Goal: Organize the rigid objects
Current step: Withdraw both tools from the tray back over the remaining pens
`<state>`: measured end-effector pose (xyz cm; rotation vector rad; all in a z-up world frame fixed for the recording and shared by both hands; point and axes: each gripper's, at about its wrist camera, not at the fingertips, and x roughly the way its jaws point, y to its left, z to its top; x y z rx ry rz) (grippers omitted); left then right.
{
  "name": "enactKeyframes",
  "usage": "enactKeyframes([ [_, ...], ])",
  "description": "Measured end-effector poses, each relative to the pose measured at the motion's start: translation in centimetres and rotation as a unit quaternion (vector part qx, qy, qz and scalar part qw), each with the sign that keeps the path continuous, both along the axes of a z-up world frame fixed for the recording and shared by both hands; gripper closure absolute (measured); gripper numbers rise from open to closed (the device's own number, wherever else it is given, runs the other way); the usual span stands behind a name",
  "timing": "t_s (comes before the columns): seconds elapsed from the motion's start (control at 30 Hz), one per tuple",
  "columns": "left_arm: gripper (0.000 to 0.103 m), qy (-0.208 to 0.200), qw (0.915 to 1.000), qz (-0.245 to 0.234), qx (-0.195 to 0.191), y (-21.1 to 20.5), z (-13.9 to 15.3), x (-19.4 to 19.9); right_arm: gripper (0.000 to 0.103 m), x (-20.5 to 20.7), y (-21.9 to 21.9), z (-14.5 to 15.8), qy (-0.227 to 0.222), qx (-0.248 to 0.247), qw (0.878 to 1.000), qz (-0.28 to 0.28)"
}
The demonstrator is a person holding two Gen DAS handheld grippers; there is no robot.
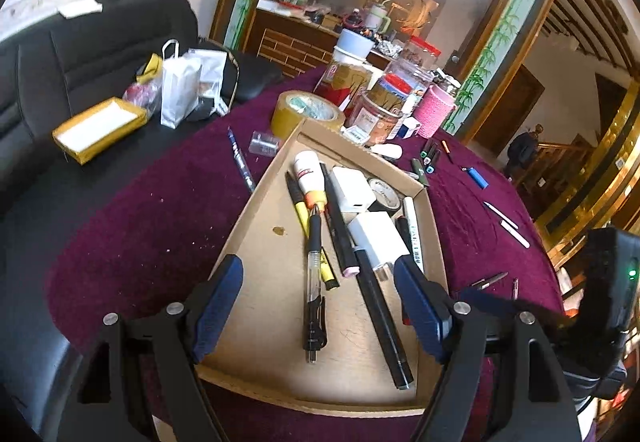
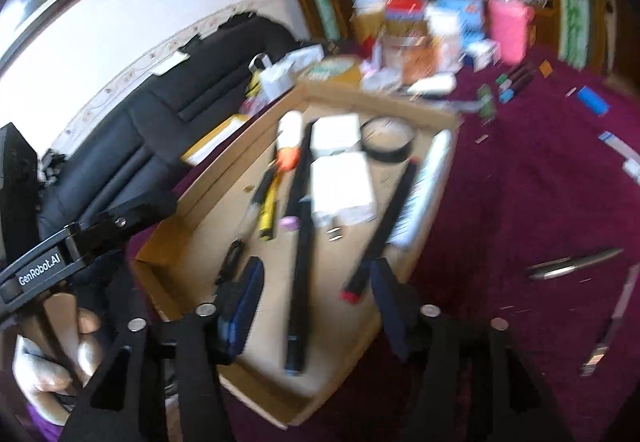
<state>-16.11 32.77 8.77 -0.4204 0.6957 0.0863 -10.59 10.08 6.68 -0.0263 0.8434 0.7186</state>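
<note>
A shallow cardboard tray [image 1: 256,250] sits on the purple tablecloth and holds pens, markers, two white chargers [image 1: 378,238] and a black tape roll [image 1: 383,194]. My left gripper [image 1: 318,302] is open and empty, low over the tray's near end, its fingers either side of a clear pen [image 1: 314,282] and a long black marker [image 1: 380,314]. In the blurred right wrist view my right gripper [image 2: 316,302] is open and empty over the same tray [image 2: 208,242]. A red-capped black marker [image 2: 380,234] lies just ahead of its right finger.
Loose pens lie on the cloth to the right [image 1: 506,224], with a blue lighter [image 1: 478,178] and two metal pens [image 2: 572,262]. A yellow tape roll [image 1: 308,114], jars and a pink cup [image 1: 434,110] crowd the far side. A black sofa [image 1: 100,54] stands on the left.
</note>
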Motion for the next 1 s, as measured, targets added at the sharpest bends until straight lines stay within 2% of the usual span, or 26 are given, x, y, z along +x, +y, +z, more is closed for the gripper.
enactKeyframes([
  [0.1, 0.026, -0.001, 1.0000, -0.009, 0.001, -0.9, 0.3, 0.0, 0.025, -0.7, -1.8, 1.0, -0.055, -0.022, 0.998, -0.037],
  [0.17, 0.026, 0.000, 0.9998, -0.017, -0.001, -1.6, 0.4, 0.2, 0.022, -0.8, -3.1, 1.6, -0.087, -0.034, 0.993, -0.066],
  [0.3, 0.026, 0.006, 0.9994, -0.034, -0.001, -3.7, 0.4, 0.7, 0.015, -0.8, -5.6, 2.0, -0.116, -0.048, 0.986, -0.108],
  [0.7, 0.026, 0.014, 0.9961, -0.081, 0.031, -9.7, 1.1, 1.2, 0.013, -0.3, -13.5, 1.6, -0.117, -0.048, 0.971, -0.203],
  [1.0, 0.026, 0.028, 0.9921, -0.112, 0.049, -13.3, 0.8, 1.9, 0.010, 0.1, -17.5, 0.9, -0.108, -0.036, 0.965, -0.238],
])
